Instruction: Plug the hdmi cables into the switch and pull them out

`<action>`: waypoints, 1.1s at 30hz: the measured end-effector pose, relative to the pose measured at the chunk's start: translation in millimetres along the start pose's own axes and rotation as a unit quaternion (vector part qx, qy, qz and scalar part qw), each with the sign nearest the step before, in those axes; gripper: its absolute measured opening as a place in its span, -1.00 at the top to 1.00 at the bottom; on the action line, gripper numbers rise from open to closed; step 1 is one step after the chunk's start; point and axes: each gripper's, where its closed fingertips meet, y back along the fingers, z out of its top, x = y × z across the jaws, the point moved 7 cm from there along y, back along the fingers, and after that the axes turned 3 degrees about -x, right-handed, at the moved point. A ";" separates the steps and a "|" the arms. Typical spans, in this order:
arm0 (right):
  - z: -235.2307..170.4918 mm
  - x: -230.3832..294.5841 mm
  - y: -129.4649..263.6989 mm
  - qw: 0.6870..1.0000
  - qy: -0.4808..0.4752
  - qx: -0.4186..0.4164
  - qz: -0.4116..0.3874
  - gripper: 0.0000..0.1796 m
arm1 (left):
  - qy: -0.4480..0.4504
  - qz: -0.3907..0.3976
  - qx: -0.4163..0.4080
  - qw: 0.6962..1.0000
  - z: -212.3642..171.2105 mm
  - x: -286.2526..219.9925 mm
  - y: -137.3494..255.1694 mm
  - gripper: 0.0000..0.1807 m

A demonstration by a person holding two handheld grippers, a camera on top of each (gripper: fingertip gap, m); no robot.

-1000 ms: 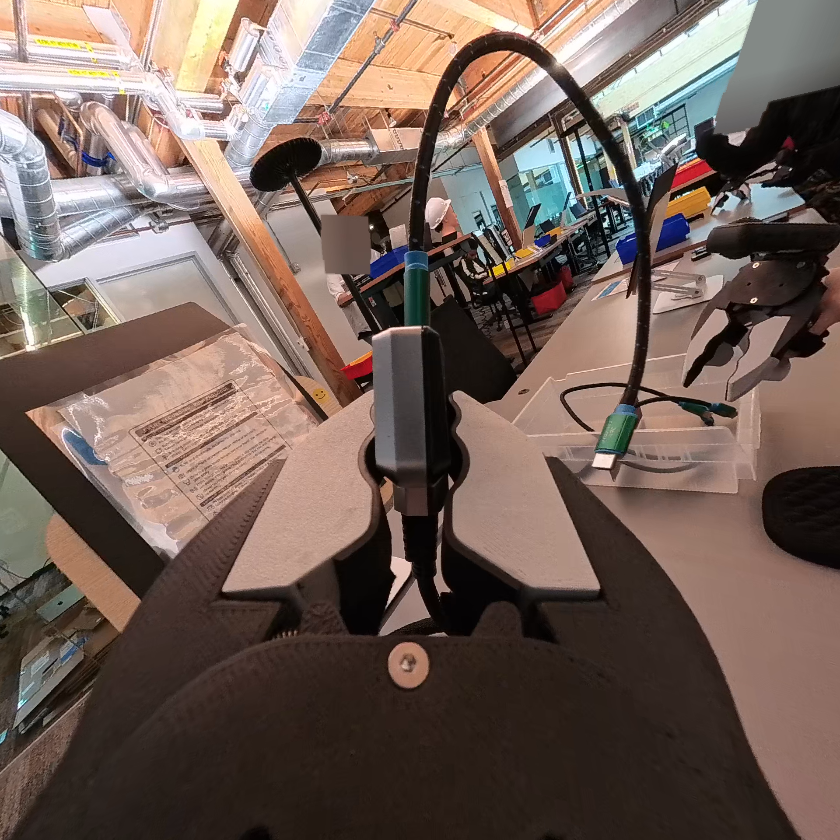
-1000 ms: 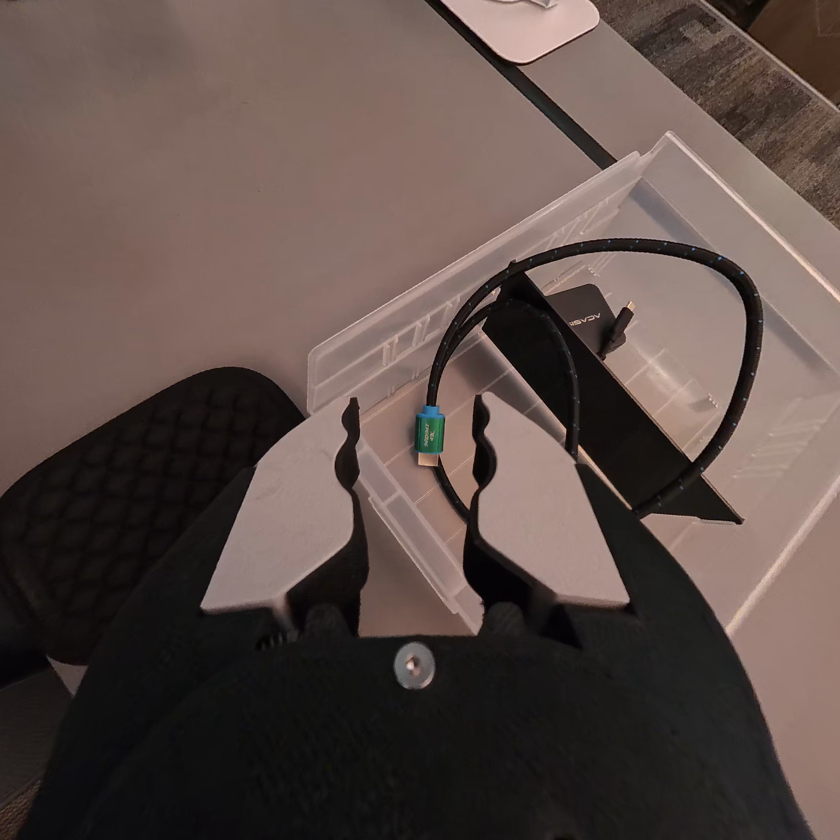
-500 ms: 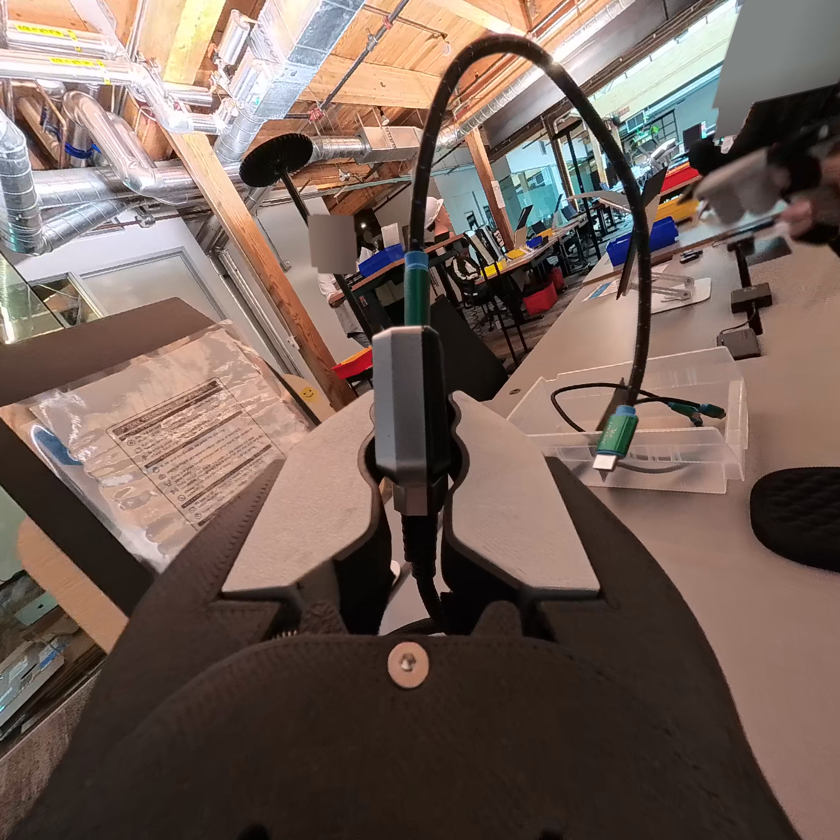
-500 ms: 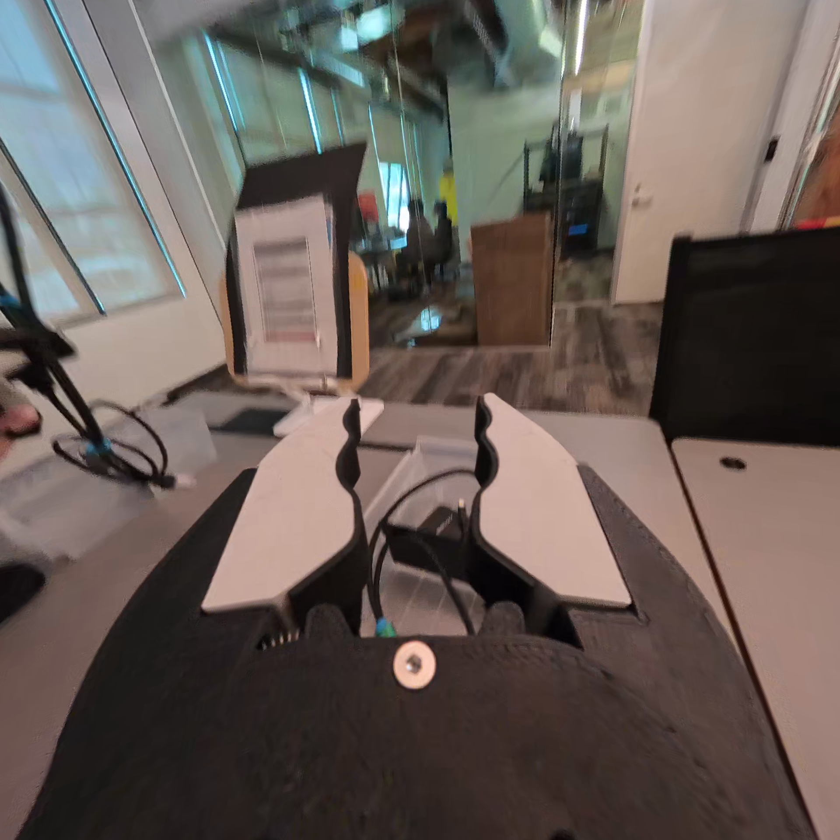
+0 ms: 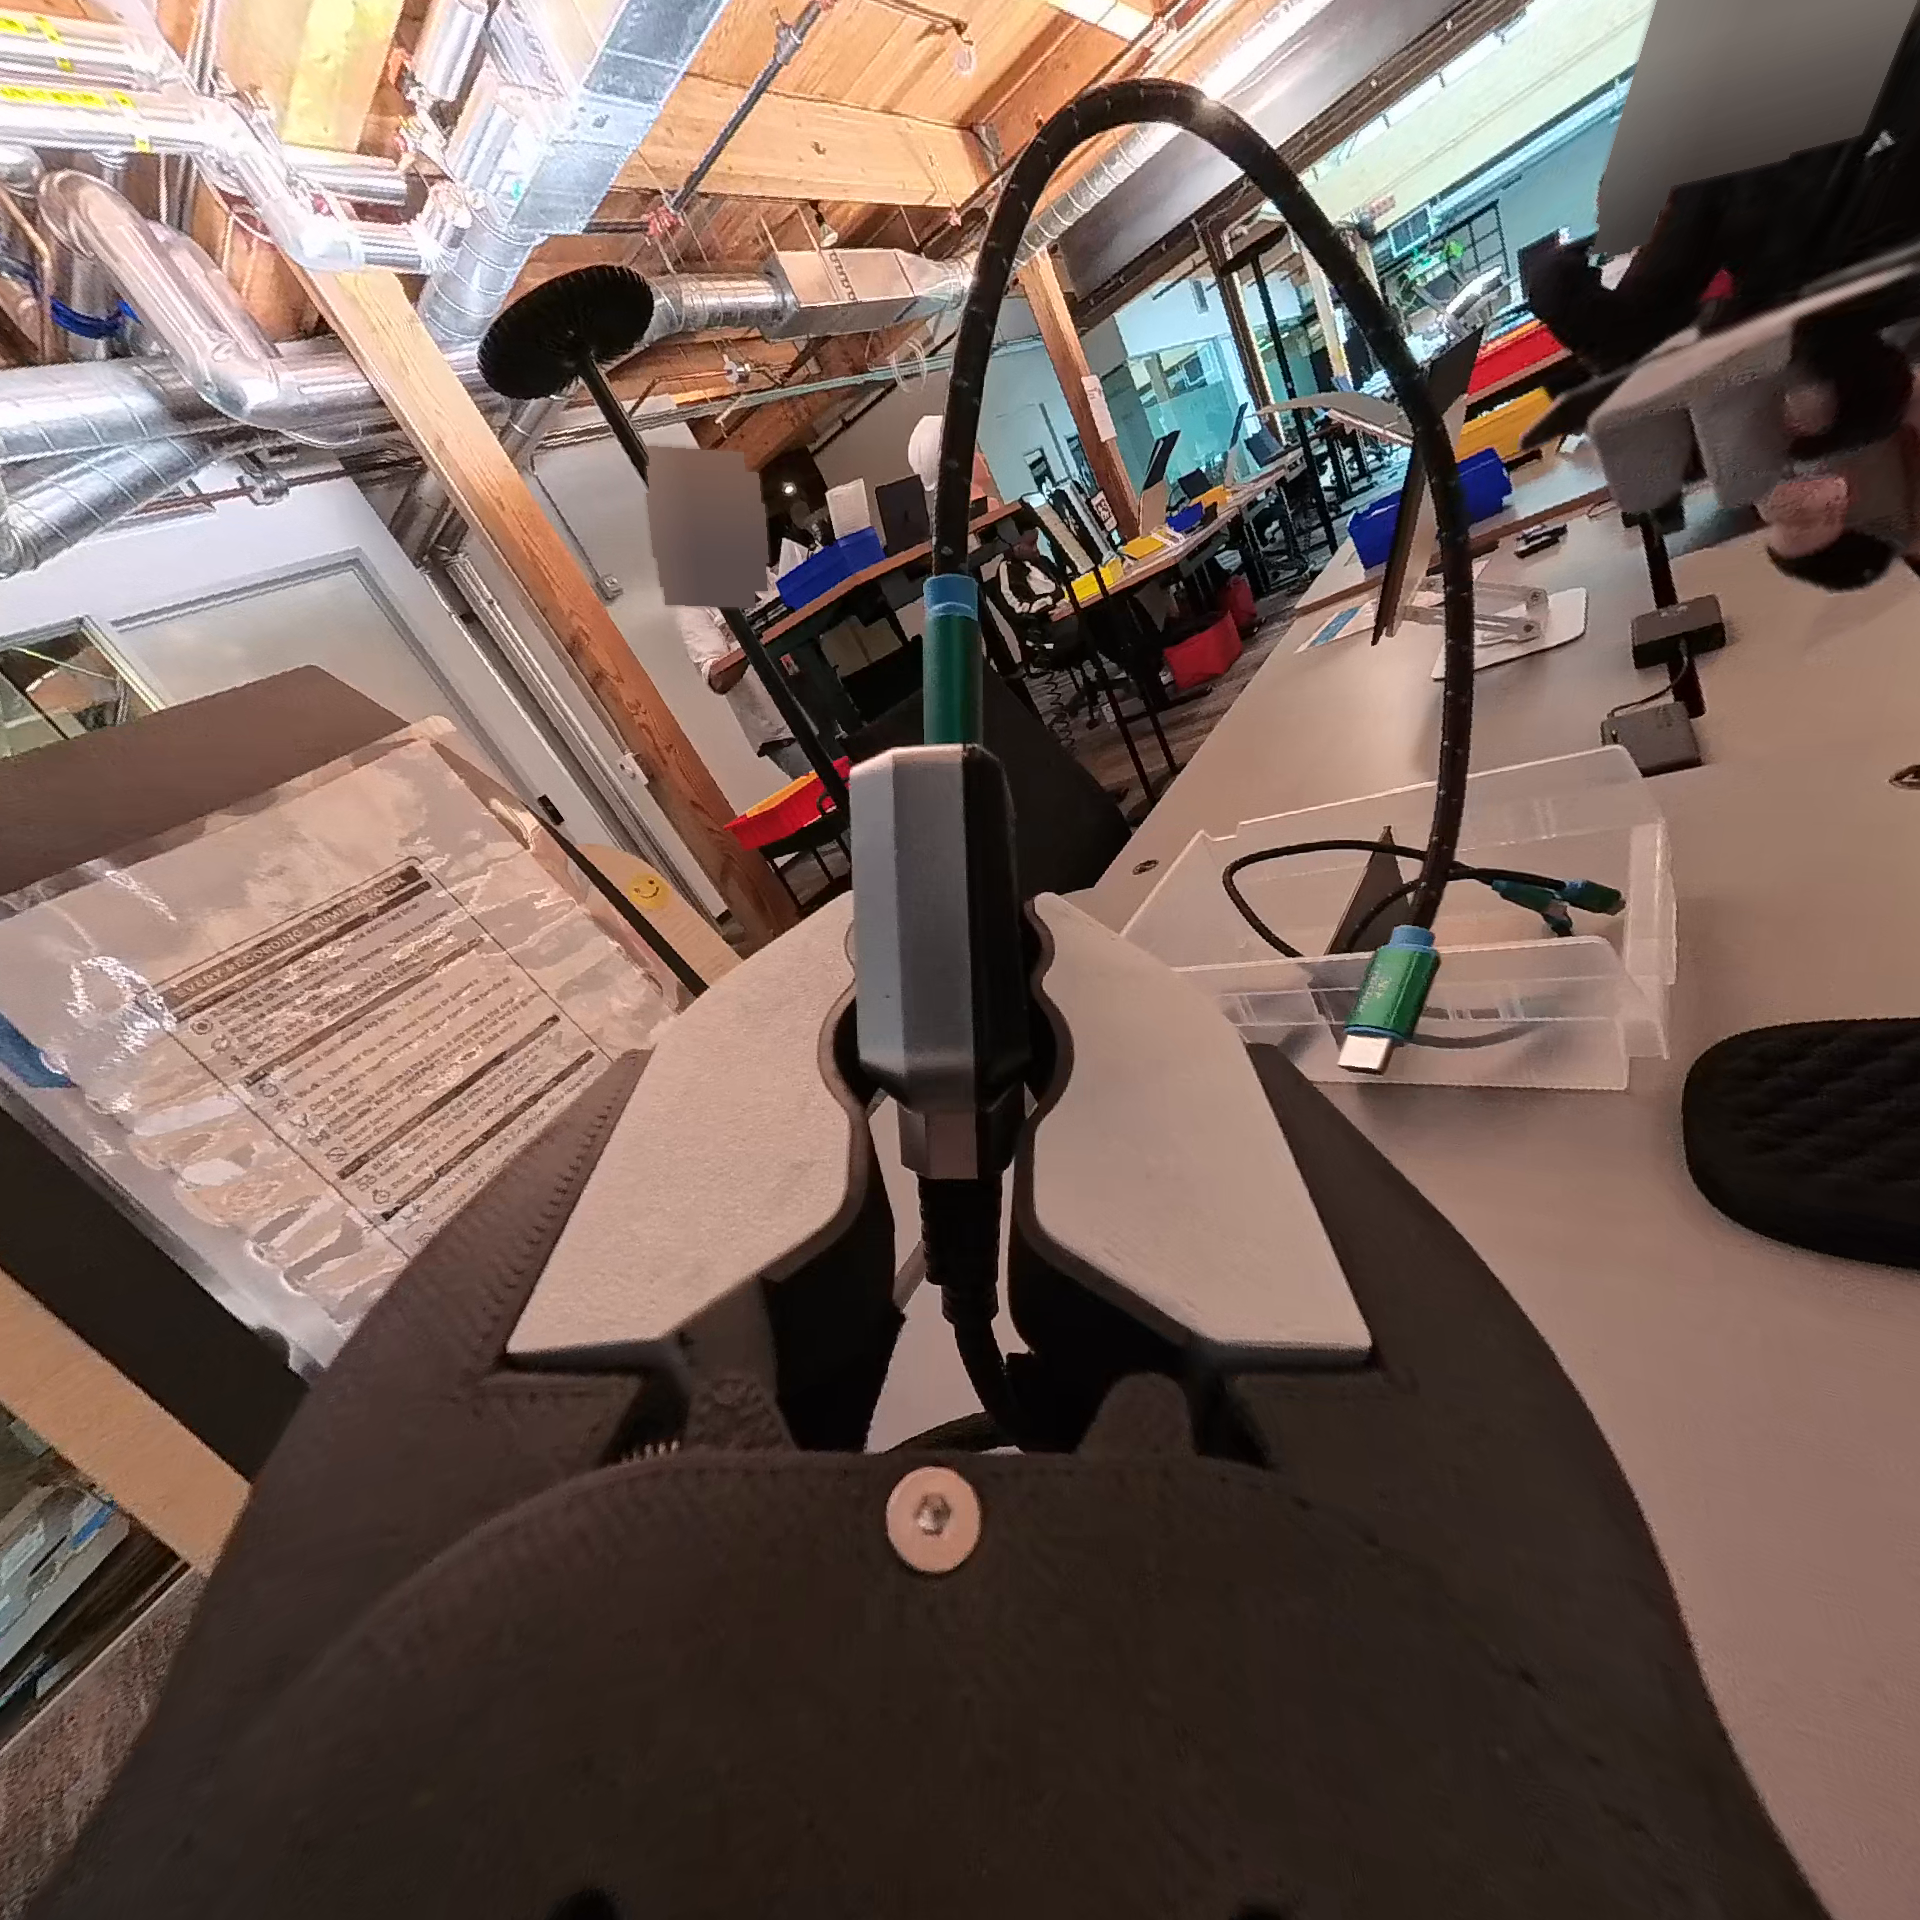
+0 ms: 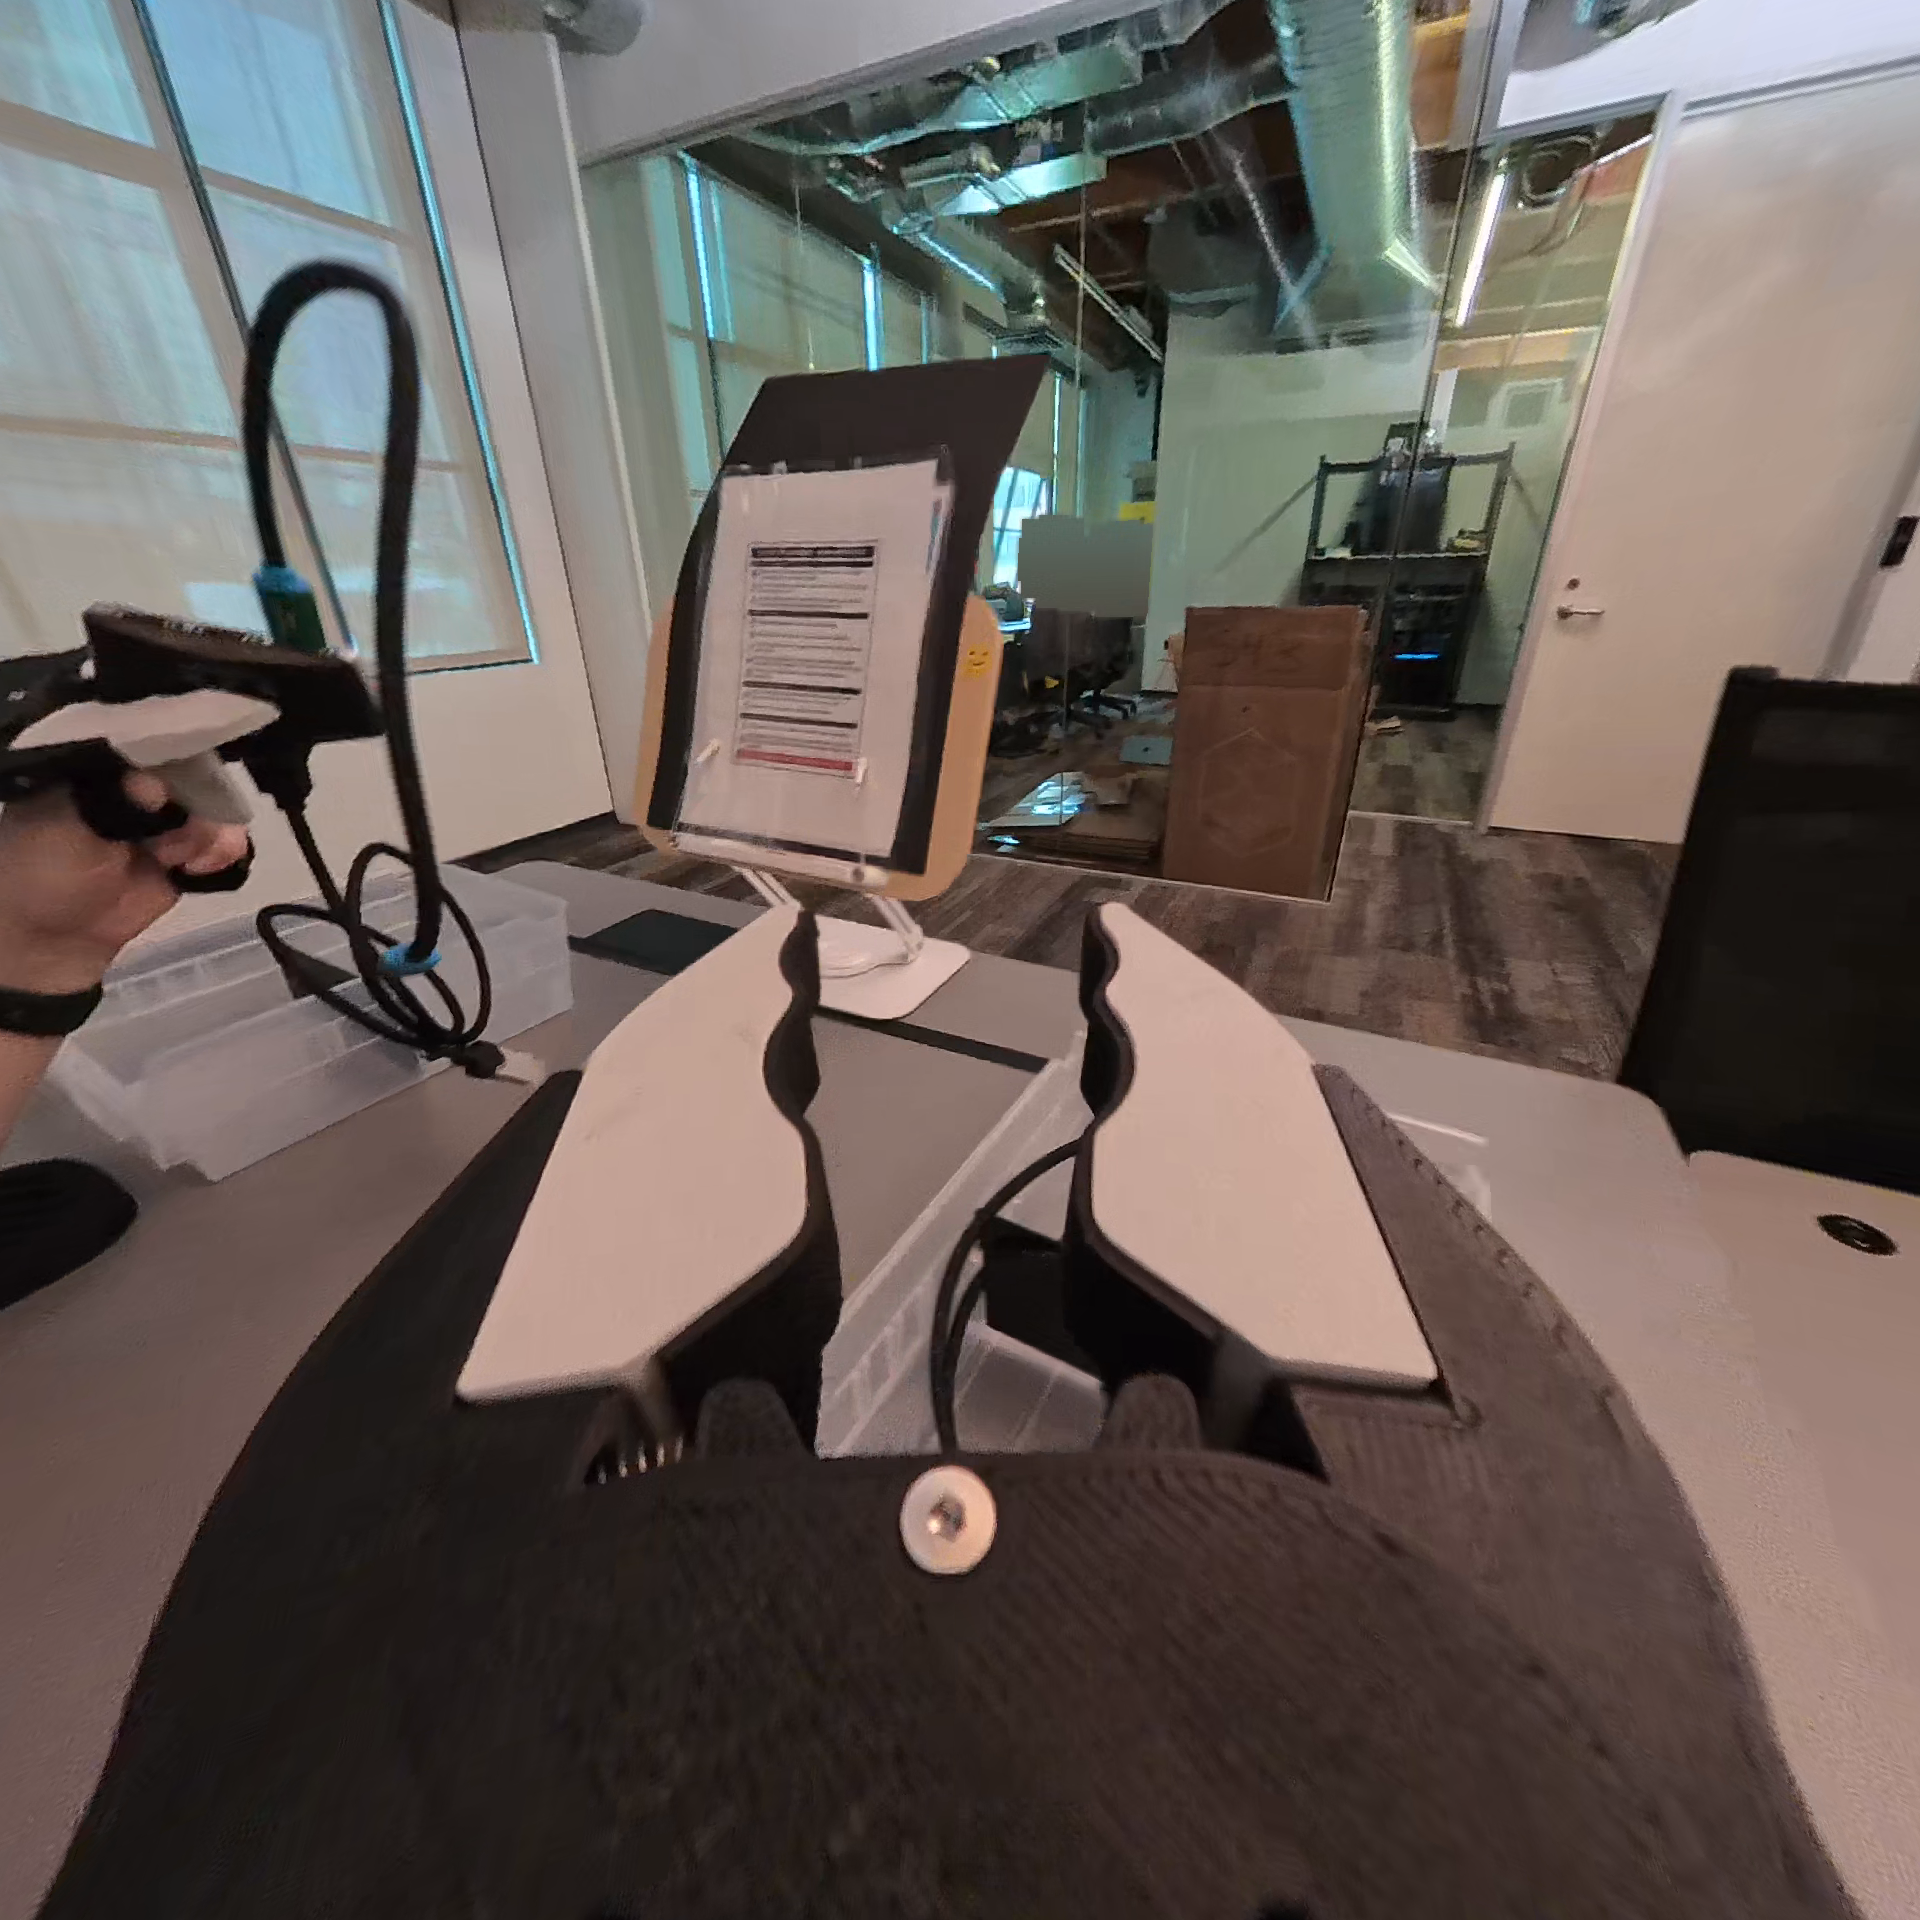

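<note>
My left gripper [image 5: 940,997] is shut on a grey HDMI switch [image 5: 914,894] and holds it upright above the table. A green HDMI plug [image 5: 951,675] sits in the switch's top. Its black braided cable [image 5: 1195,104] arcs over to a free green plug [image 5: 1392,997] that hangs in front of a clear tray [image 5: 1538,810]. My right gripper [image 6: 940,935] is open and empty, level above a second clear tray [image 6: 935,1195] that holds a black cable [image 6: 956,1278]. The left gripper [image 6: 197,707] and the cable loop [image 6: 332,416] also show in the right wrist view.
A sign holder [image 6: 821,644] on a white stand is at the table's far edge. A black padded rest [image 5: 1818,1132] lies on the table [image 5: 1558,1351] at the right. A black chair [image 6: 1787,935] stands to the right. Small black boxes [image 5: 1673,634] sit farther back.
My right gripper swung up from looking down at a green plug in its tray to looking level across the table, still open and empty. My left gripper kept hold of the switch.
</note>
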 end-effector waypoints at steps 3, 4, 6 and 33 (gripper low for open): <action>-15.1 36.2 2.7 0.999 0.032 -0.022 0.029 0.46 | 0.003 0.001 -0.001 1.000 -0.6 1.4 0.4 0.77; -14.7 49.1 6.6 0.997 0.057 -0.024 0.045 0.47 | 0.003 0.002 -0.001 1.000 -0.7 2.0 0.8 0.77; -7.2 61.3 14.1 0.994 0.104 -0.023 0.024 0.56 | 0.004 0.003 -0.002 1.000 -0.7 3.3 1.5 0.77; 39.7 -16.3 35.5 0.970 0.104 -0.080 -0.206 0.99 | 0.039 -0.038 -0.079 0.995 -11.3 6.5 -149.3 0.76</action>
